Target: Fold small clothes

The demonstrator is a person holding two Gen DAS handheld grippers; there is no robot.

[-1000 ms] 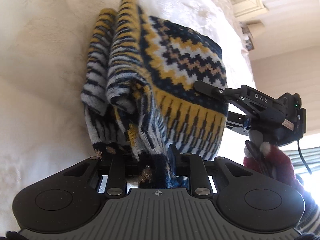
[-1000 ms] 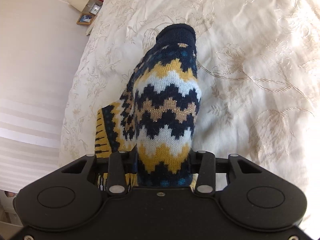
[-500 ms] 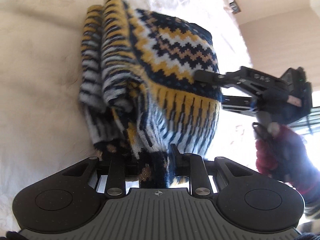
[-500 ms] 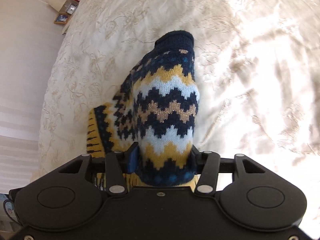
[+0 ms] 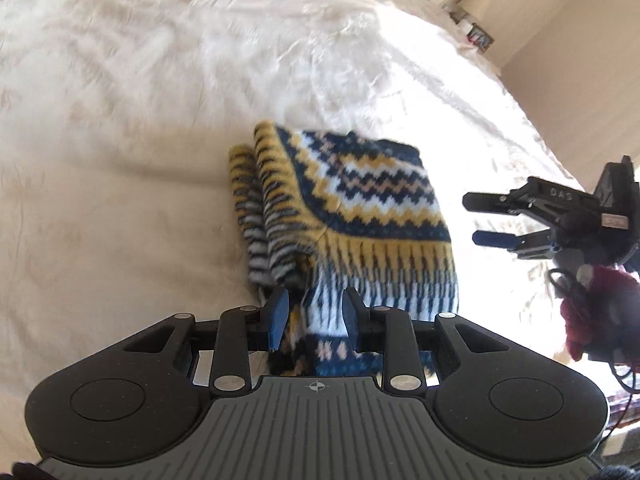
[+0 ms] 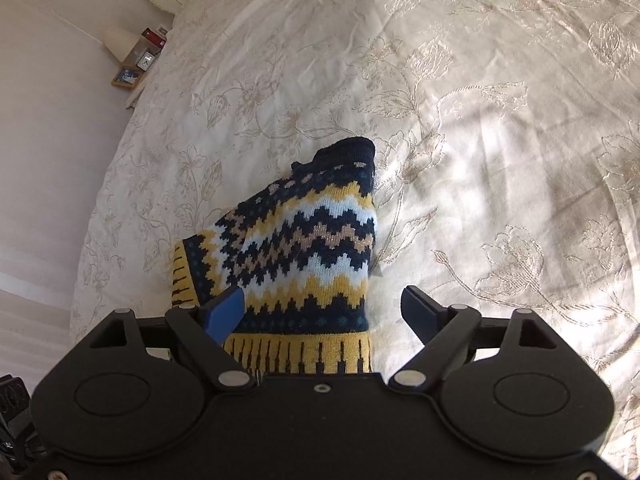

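Note:
A small knitted sweater (image 5: 360,208) with navy, yellow and white zigzags lies folded in a compact bundle on the cream bedspread (image 5: 120,160). My left gripper (image 5: 314,314) is open at the bundle's near hem, and the knit shows between its blue pads (image 5: 278,312). My right gripper (image 6: 320,304) stands wide open over the striped yellow edge of the sweater (image 6: 304,248). In the left wrist view the right gripper (image 5: 471,219) hovers just right of the bundle, apart from it, holding nothing.
The embroidered bedspread (image 6: 480,120) spreads out on all sides of the bundle. A bedside shelf with a lamp and a clock (image 6: 136,56) stands beyond the bed's far left edge by a wall. A dark red sleeve (image 5: 592,308) holds the right gripper.
Both grippers were shut on the raised sweater. It now lies on the bed, both grippers have opened, and the right one has drawn back off its side.

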